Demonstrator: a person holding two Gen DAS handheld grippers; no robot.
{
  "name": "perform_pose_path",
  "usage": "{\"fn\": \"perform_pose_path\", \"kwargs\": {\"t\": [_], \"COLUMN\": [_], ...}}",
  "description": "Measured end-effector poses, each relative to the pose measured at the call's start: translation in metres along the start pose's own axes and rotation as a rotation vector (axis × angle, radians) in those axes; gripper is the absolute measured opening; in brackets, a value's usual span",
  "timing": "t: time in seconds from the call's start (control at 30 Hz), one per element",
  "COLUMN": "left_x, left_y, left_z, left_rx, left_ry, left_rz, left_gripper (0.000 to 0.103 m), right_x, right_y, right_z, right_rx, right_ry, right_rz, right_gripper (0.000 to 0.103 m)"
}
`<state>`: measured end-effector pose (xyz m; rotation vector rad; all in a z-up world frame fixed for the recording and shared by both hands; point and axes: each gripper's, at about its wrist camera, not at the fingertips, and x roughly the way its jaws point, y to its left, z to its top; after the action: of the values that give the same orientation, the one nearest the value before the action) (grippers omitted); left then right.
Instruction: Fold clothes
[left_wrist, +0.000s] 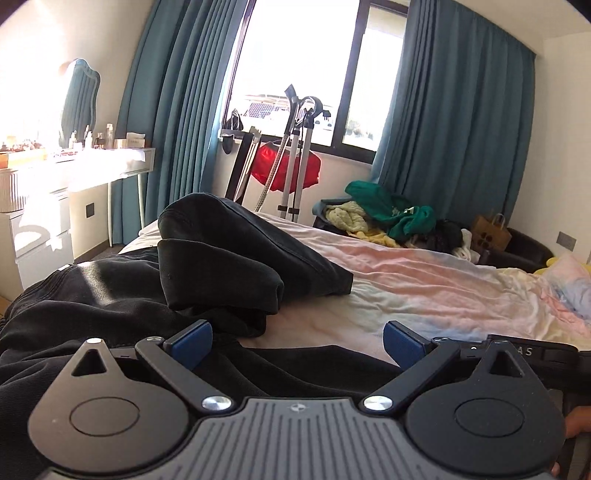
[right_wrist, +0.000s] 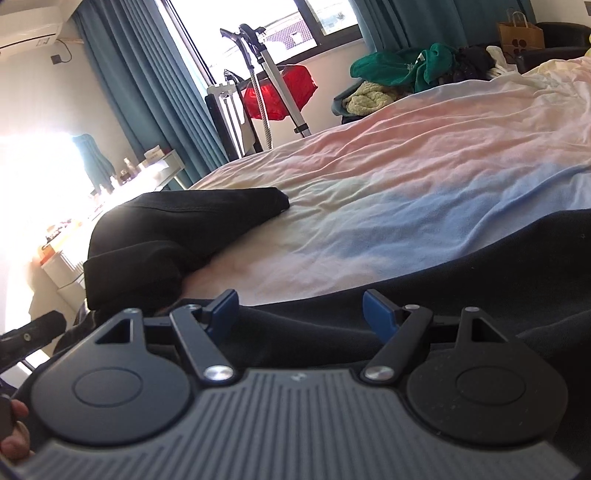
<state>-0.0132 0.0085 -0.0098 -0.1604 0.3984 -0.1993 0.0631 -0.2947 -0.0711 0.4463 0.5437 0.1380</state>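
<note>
Currently: Black Garment Bunched on Bed, Both Jaws Open

Status. The black garment (left_wrist: 221, 251) lies on the bed (left_wrist: 424, 280), filling the lower left and centre of the left wrist view. One part is doubled into a thick roll; the rest spreads loosely toward the lower frame edge. The left gripper (left_wrist: 297, 341) hovers over this cloth with jaws spread wide, nothing between them. The right gripper (right_wrist: 299, 312) likewise stands open and empty above a dark fold across the lower part of its view.

Handling. The fabric looks soft, limp and moderately heavy; it will likely sag and drag. Take hold at a hem or corner (right_wrist: 282, 199), not the bulky roll.

Clearance. Bare sheet extends to the right and centre of both views, giving room to spread. A clothes pile (left_wrist: 391, 218) sits well apart at the far bed edge; a desk (left_wrist: 92, 166) stands at upper left.
</note>
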Motion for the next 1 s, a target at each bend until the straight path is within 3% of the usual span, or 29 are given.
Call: {"fn": "perform_pose_path", "kwargs": {"t": [0.1, 0.2, 0.27, 0.43, 0.47, 0.53, 0.6, 0.63, 0.8, 1.0], "left_x": [-0.005, -0.006, -0.002, 0.008, 0.009, 0.013, 0.015, 0.015, 0.008, -0.009], "left_y": [0.013, 0.031, 0.042, 0.067, 0.071, 0.08, 0.087, 0.092, 0.106, 0.11], "left_z": [0.0, -0.002, -0.003, -0.005, -0.006, -0.008, -0.008, -0.007, -0.006, -0.003], "left_rx": [-0.048, -0.076, -0.094, -0.168, -0.179, -0.201, -0.231, -0.254, -0.346, -0.395], "left_ry": [-0.056, -0.128, -0.136, -0.158, -0.163, -0.171, -0.172, -0.174, -0.182, -0.192], "left_rz": [-0.061, -0.085, -0.094, -0.116, -0.118, -0.122, -0.132, -0.137, -0.167, -0.222], "left_gripper": [0.1, 0.1, 0.1, 0.1, 0.1, 0.098, 0.098, 0.098, 0.096, 0.095], "right_x": [0.038, 0.096, 0.137, 0.215, 0.225, 0.24, 0.24, 0.235, 0.173, 0.051], "right_y": [0.013, 0.021, 0.029, 0.063, 0.069, 0.078, 0.084, 0.088, 0.103, 0.096], "right_z": [0.02, 0.035, 0.039, 0.044, 0.045, 0.047, 0.047, 0.048, 0.068, 0.118], "right_rx": [0.039, 0.164, 0.25, 0.325, 0.311, 0.289, 0.282, 0.268, 0.17, 0.003], "right_ry": [0.017, 0.074, 0.117, 0.142, 0.136, 0.127, 0.09, 0.06, -0.119, -0.393], "right_rz": [0.048, 0.107, 0.14, 0.126, 0.098, 0.037, 0.014, 0.01, -0.068, -0.219], "right_gripper": [0.077, 0.071, 0.071, 0.069, 0.065, 0.027, 0.01, 0.008, 0.006, 0.006]}}
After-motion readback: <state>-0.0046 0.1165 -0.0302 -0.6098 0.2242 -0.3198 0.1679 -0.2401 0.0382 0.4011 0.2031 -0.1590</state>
